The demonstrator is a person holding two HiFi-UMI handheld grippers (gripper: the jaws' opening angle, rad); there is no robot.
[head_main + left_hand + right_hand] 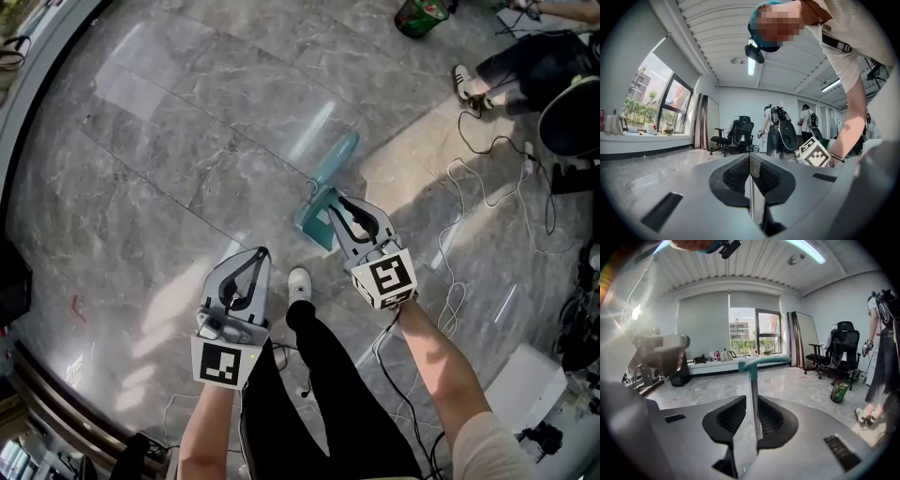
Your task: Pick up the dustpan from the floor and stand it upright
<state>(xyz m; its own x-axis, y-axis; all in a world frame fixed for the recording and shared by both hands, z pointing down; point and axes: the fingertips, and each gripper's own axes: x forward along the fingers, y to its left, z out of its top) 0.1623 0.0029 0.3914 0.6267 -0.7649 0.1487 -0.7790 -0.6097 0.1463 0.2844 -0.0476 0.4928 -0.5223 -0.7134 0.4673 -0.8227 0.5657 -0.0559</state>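
Note:
The teal dustpan (314, 217) is on the grey marble floor just ahead of my feet, its teal handle (337, 155) running up and to the right. My right gripper (337, 202) is shut on the thin metal shaft (753, 399) of the dustpan. In the right gripper view the shaft runs out between the pads (733, 420) and ends in the teal grip (764, 362). My left gripper (255, 255) hangs to the left, well apart from the dustpan. Its pads (740, 176) are pressed together with nothing between them.
My shoe (299, 282) and dark trouser leg are just below the dustpan. White cables (466, 169) trail over the floor at right. A green bin (419, 16) and a seated person's shoe (464, 82) are at top right. An office chair (844, 350) stands far off.

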